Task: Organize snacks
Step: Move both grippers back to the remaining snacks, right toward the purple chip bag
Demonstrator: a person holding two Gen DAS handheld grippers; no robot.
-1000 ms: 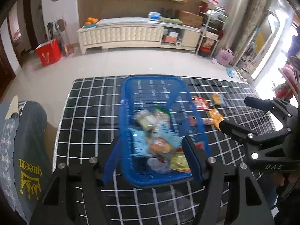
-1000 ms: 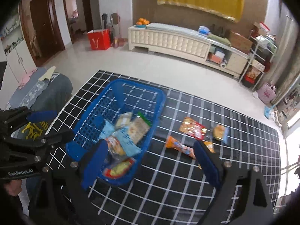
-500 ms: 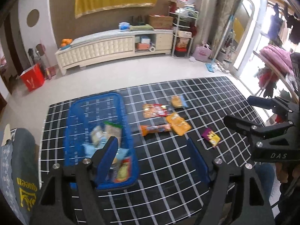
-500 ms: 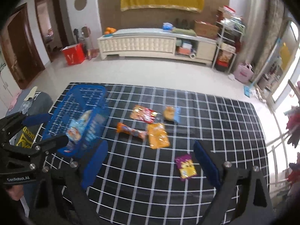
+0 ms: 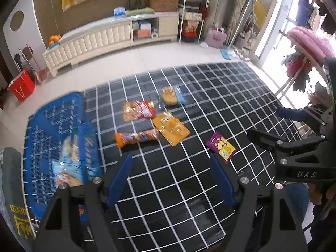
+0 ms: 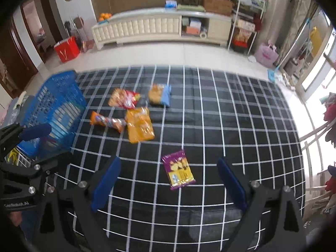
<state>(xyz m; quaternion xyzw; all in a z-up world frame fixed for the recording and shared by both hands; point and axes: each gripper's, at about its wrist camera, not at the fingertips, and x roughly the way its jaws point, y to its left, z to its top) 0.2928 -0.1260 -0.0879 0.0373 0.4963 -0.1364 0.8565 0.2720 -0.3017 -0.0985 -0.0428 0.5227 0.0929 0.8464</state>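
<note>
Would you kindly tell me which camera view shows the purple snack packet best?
The right wrist view: the purple snack packet lies near centre, large, fully visible. The left wrist view shows it smaller and off toward the right.

Your basket [image 5: 52, 138] is motion-blurred in the left view; the packets inside it can't be told apart. Your left gripper [image 5: 170, 178] hides the basket's near corner. In the right view the basket [image 6: 56, 105] is smeared, contents unseen. Print on the purple packet [image 6: 178, 169] is unreadable.

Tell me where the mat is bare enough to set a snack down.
Bare: the mat right of the purple pack, and the near strip below it. Crowded: the four packs beside the basket, around the orange pouch.
</note>
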